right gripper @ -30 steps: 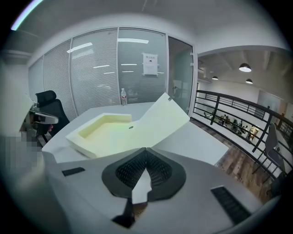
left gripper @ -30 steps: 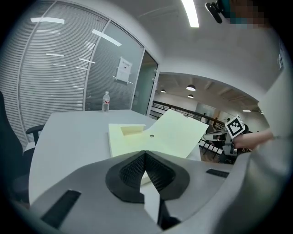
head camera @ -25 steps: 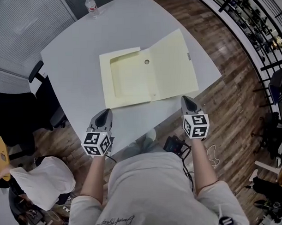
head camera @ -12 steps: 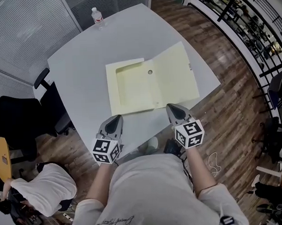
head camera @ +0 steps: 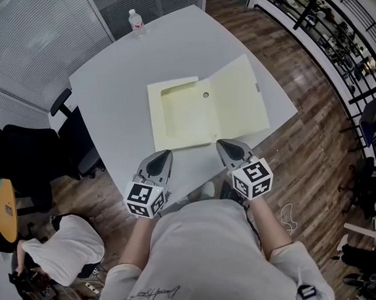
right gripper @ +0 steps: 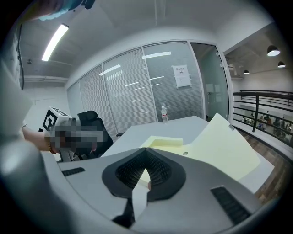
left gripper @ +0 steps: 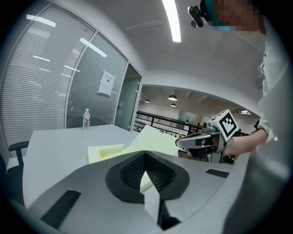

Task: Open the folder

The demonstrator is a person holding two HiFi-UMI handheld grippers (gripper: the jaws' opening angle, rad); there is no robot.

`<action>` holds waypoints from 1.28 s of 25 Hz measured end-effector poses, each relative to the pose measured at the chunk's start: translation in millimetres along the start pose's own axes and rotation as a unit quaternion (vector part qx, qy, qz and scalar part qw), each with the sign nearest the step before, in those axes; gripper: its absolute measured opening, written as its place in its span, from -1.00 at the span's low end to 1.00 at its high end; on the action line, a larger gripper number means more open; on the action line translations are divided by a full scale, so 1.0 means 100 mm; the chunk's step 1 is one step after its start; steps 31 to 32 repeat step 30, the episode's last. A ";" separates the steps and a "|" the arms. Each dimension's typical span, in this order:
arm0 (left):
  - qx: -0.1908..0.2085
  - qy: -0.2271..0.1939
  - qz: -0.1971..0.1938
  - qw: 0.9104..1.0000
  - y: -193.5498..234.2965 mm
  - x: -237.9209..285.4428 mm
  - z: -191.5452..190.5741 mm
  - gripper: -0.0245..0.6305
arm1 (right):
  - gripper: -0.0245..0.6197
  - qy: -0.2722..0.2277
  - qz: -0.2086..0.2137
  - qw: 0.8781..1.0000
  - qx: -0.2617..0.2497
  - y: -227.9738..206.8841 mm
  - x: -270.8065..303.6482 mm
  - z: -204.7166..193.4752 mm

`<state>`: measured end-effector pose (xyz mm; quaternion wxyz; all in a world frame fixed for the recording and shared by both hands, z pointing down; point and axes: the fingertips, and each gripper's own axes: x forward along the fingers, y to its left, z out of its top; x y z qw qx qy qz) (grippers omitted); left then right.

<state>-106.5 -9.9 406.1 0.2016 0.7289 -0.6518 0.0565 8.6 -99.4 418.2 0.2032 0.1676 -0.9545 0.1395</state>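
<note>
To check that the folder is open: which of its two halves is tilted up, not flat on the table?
The plain cover on the person's right: it slopes upward, while the boxed half lies flat on the table.

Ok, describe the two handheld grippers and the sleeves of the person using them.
Both the left gripper and right gripper are grey and taper to a pointed nose, with black ribbed pads inside. Each carries a white marker cube printed with black square patterns. The person wears a pale short-sleeved T-shirt with dark script lettering.
</note>
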 end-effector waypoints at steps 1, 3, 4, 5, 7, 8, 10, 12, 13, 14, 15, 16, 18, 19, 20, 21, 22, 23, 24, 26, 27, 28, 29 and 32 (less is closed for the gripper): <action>0.002 0.000 0.001 1.000 -0.01 -0.01 0.00 -0.90 | -0.85 -0.001 0.002 1.000 0.001 0.01 0.00 0.01; 0.004 0.000 0.002 1.000 0.00 -0.03 0.01 -0.90 | -0.85 -0.003 0.004 1.000 0.003 0.04 0.01 0.03; 0.004 0.000 0.003 1.000 0.01 -0.05 0.01 -0.90 | -0.85 -0.003 0.006 1.000 0.002 0.06 0.03 0.03; 0.003 0.000 0.004 1.000 0.03 -0.06 0.01 -0.90 | -0.85 -0.002 0.007 1.000 0.000 0.08 0.05 0.04; 0.001 0.001 0.006 1.000 0.05 -0.07 0.00 -0.90 | -0.85 -0.001 0.009 1.000 -0.004 0.11 0.07 0.04; 0.001 0.002 0.005 1.000 0.05 -0.07 -0.01 -0.90 | -0.85 -0.002 0.009 1.000 -0.004 0.12 0.08 0.05; 0.003 0.004 0.003 1.000 0.05 -0.08 -0.02 -0.90 | -0.85 -0.003 0.010 1.000 -0.002 0.13 0.08 0.04; 0.004 0.005 0.001 1.000 0.03 -0.07 -0.03 -0.90 | -0.85 -0.003 0.010 1.000 -0.002 0.13 0.07 0.03; 0.005 0.005 0.001 1.000 0.02 -0.07 -0.03 -0.90 | -0.85 -0.002 0.010 1.000 -0.002 0.13 0.06 0.02; 0.006 0.005 0.000 1.000 0.00 -0.06 -0.03 -0.90 | -0.85 -0.002 0.010 1.000 -0.002 0.13 0.05 0.01; 0.007 0.004 -0.001 1.000 -0.01 -0.06 -0.02 -0.90 | -0.85 -0.002 0.011 1.000 -0.002 0.14 0.04 0.01; 0.009 0.004 -0.002 1.000 -0.02 -0.06 -0.01 -0.90 | -0.85 -0.002 0.012 1.000 -0.003 0.14 0.04 0.01; 0.010 0.002 -0.003 1.000 -0.02 -0.06 0.00 -0.90 | -0.85 -0.003 0.014 1.000 -0.004 0.16 0.03 0.02; 0.010 0.002 -0.003 1.000 -0.02 -0.07 0.00 -0.90 | -0.85 -0.004 0.015 1.000 -0.004 0.18 0.03 0.03; 0.011 0.003 -0.003 1.000 -0.03 -0.08 0.00 -0.90 | -0.85 -0.005 0.016 1.000 -0.005 0.19 0.02 0.03; 0.012 0.003 -0.003 1.000 -0.04 -0.08 0.00 -0.90 | -0.85 -0.006 0.016 1.000 -0.005 0.20 0.02 0.04; 0.013 0.003 -0.004 1.000 -0.04 -0.09 0.00 -0.90 | -0.85 -0.007 0.017 1.000 -0.005 0.21 0.01 0.04; 0.013 0.003 -0.005 1.000 -0.05 -0.10 0.01 -0.90 | -0.85 -0.007 0.017 1.000 -0.005 0.22 0.02 0.04; 0.014 0.003 -0.006 1.000 -0.05 -0.11 0.02 -0.90 | -0.85 -0.007 0.018 1.000 -0.004 0.23 0.02 0.04; 0.015 0.002 -0.006 1.000 -0.04 -0.12 0.03 -0.90 | -0.85 -0.009 0.020 1.000 -0.003 0.25 0.04 0.05; 0.015 0.001 -0.006 1.000 -0.04 -0.13 0.04 -0.90 | -0.85 -0.009 0.021 1.000 -0.003 0.27 0.05 0.06; 0.016 0.001 -0.006 1.000 -0.04 -0.13 0.04 -0.90 | -0.85 -0.010 0.023 1.000 -0.003 0.29 0.05 0.07; 0.016 0.001 -0.005 1.000 -0.03 -0.14 0.04 -0.90 | -0.85 -0.010 0.024 1.000 -0.004 0.31 0.06 0.07; 0.016 0.001 -0.005 1.000 -0.03 -0.14 0.04 -0.90 | -0.85 -0.011 0.026 1.000 -0.004 0.33 0.07 0.07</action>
